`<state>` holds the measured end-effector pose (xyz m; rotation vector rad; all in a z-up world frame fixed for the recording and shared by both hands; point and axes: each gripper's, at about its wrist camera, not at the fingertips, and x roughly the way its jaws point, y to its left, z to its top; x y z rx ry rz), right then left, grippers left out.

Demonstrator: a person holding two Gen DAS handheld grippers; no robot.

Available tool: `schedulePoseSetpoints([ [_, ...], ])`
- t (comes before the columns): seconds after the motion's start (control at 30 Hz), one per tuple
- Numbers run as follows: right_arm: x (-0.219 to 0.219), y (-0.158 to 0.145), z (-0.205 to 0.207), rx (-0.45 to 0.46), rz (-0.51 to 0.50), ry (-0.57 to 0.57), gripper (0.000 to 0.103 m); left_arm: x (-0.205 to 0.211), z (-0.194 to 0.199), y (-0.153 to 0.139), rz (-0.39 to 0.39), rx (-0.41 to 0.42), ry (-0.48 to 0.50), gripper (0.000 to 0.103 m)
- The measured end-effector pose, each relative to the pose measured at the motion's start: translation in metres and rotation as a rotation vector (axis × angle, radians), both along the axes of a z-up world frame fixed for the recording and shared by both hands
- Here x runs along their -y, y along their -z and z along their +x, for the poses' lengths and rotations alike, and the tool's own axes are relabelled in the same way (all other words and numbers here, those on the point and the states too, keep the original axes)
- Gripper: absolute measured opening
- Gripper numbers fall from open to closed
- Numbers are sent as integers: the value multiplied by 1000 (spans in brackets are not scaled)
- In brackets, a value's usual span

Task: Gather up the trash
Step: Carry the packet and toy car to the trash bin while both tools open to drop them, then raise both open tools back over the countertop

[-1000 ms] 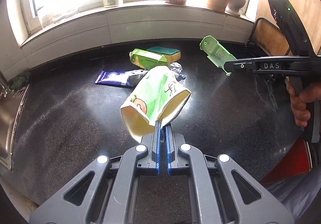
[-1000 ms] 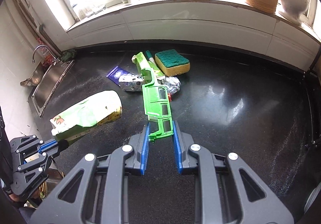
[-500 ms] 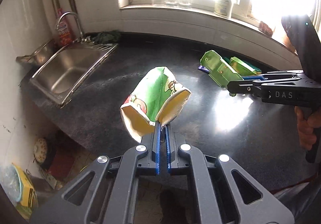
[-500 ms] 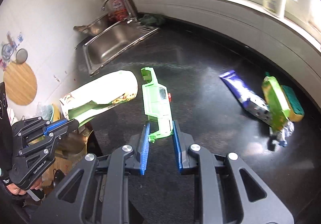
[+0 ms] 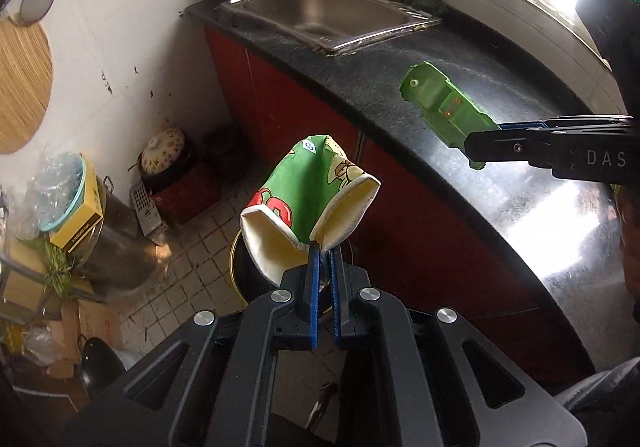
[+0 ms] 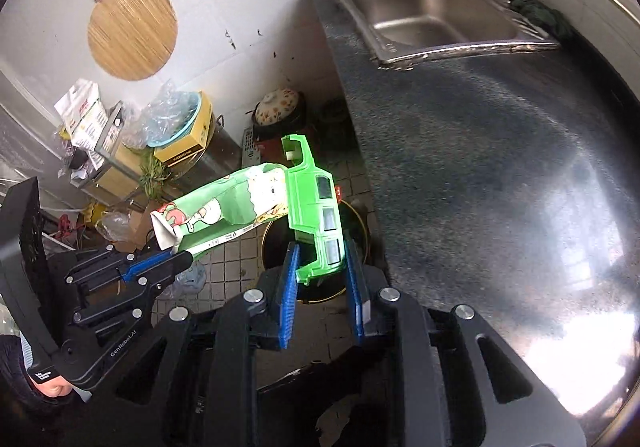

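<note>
left gripper (image 5: 324,247) jaws pinched flat on edge of green carton (image 5: 308,199) | right gripper (image 6: 322,271) jaws narrow, clamped on green plastic piece (image 6: 316,207) | both carried off the surface (image 6: 480,167), above the dark bin (image 6: 280,243) on the floor, probably for dropping | bin mouth clearer in right view; left view hides most of it behind carton

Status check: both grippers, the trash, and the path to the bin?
Left gripper shut on carton. Right gripper shut on green plastic piece. Both over dark bin on floor; nothing between.
</note>
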<state>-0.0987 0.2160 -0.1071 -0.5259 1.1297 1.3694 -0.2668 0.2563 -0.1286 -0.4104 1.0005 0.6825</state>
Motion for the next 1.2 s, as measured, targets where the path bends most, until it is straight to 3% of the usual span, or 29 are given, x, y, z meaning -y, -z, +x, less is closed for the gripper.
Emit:
schedulePoseSetpoints([
  [0.37,-94,103,-35,-60,-202,-41,22,-57,-14,111,-155,-58,-87,4],
  [0.5,-115,120,-39,-43,-234,-52,23,-79,-14,131,-196,-48,-88,4],
  [0.57,-124,127,-41,-46,-244,-61,29,-87,-14,136,-203,-38,-85,6],
  [0.63,-130,129,-40,-43,-255,-68,60,-93,-13,138,-201,-43,-88,18],
  [0.7,-133,125,-40,-28,-229,-74,67,-96,-15,136,-190,-28,-102,75],
  [0.77,-136,123,-40,-35,-231,-80,68,-95,-17,130,-170,0,-105,79],
  [1.0,-114,92,-33,-26,-180,-59,80,-86,-12,110,-148,-18,-81,89],
  [1.2,-59,35,-6,-22,-88,42,84,-63,7,63,-74,-21,-37,92],
])
